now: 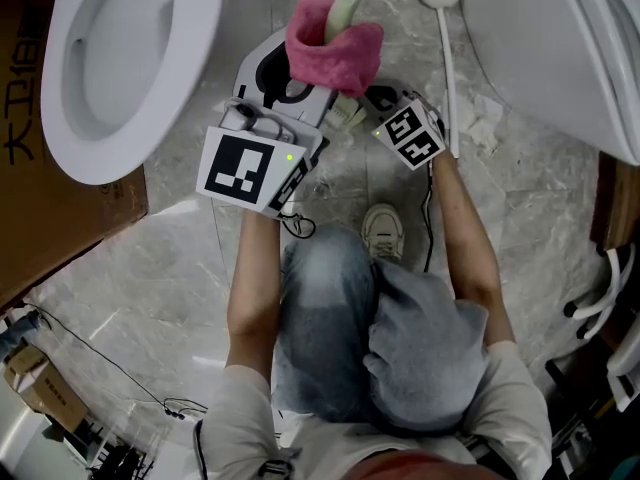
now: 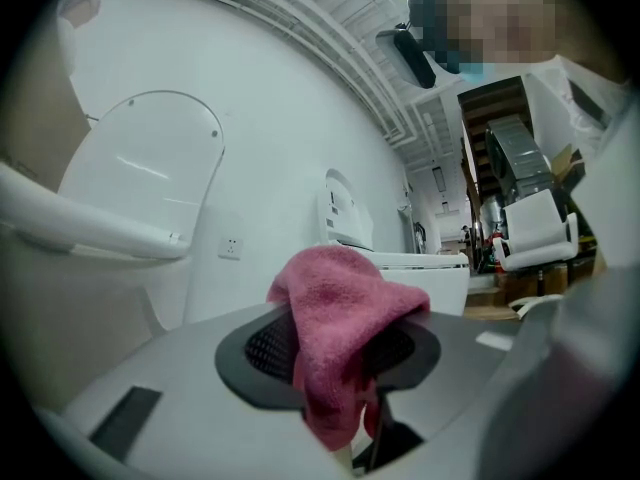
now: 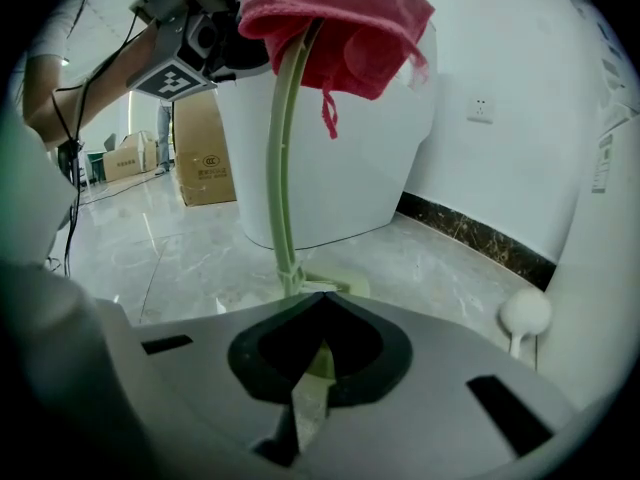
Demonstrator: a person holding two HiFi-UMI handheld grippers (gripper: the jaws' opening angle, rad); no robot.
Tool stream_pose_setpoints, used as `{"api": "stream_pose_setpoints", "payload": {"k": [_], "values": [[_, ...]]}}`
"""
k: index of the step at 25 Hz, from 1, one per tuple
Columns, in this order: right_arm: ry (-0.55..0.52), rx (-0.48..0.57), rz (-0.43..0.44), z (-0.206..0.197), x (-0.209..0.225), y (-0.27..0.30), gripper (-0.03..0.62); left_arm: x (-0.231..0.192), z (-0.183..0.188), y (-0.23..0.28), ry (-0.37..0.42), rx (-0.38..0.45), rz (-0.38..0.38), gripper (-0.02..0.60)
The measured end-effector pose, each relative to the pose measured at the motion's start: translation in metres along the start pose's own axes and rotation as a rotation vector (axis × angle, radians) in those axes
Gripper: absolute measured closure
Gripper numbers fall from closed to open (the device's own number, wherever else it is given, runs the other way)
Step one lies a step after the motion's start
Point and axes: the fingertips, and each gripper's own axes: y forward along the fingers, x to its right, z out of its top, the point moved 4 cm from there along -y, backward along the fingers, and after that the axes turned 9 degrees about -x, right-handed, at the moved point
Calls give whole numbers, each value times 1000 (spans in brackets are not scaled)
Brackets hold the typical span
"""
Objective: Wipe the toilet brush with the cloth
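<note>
The pale green toilet brush (image 1: 345, 3) stands upright between my two grippers, its thin handle (image 3: 283, 168) rising from my right gripper. A pink cloth (image 1: 330, 53) is bunched round the handle's upper part, and the handle's top pokes out above it. My left gripper (image 1: 308, 80) reaches in level at that height. The cloth (image 2: 335, 318) sits loose and fluffy between its wide jaws, not visibly pinched. My right gripper (image 1: 352, 113) points down and is shut on the brush's lower end (image 3: 312, 373). The cloth (image 3: 340, 18) hides the handle inside it.
A white toilet (image 1: 110, 68) stands at the left and another (image 1: 560, 38) at the right. A white stick with a round head (image 1: 447, 58) lies on the marble floor between them. A cardboard box (image 1: 60, 218) sits at the left. The person's knee and shoe (image 1: 383, 230) are below the grippers.
</note>
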Motion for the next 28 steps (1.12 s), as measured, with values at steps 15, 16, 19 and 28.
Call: {"api": "stream_pose_setpoints", "payload": {"k": [15,16,19,28], "values": [[64,85,-85,1,-5,-21,600,-7,-50,-62,-44,-85,99,460],[72,104,-94,3,-6,-27,600,-7,-55,-63,-45,-92,107,467],[111,173,-121,8,-9,-46,600,-7,-71,-64,-44,-119,122,489],[215,355,-170,27,-20,-103,600,-11,-111,-65,-9,-180,139,528]]}}
